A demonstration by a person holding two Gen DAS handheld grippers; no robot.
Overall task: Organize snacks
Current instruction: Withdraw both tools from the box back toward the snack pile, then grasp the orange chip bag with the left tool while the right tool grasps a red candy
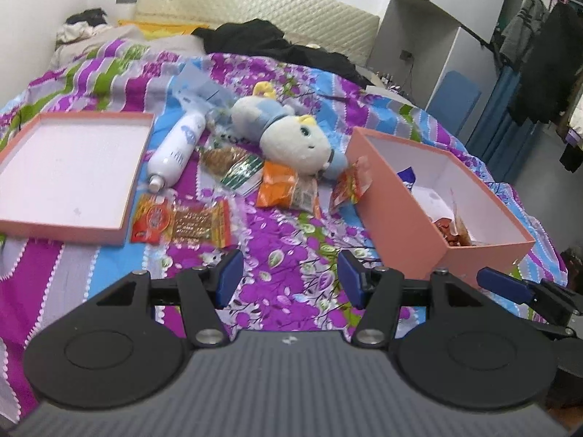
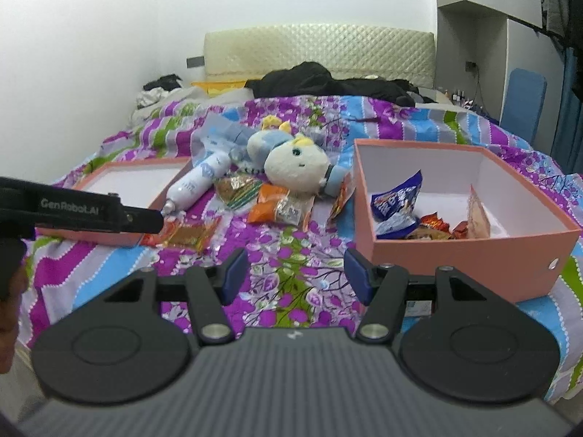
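A pink box stands open on the bed at the right, with a blue packet and several red and orange snacks inside. Loose snacks lie on the quilt: a red-and-gold packet, an orange packet, a green-striped packet and a red packet leaning on the box. My left gripper is open and empty above the quilt. My right gripper is open and empty, left of the box's near corner.
The pink box lid lies upturned at the left. A white bottle and a plush toy lie behind the snacks. Black clothes are heaped by the headboard. The left gripper's body reaches in from the left.
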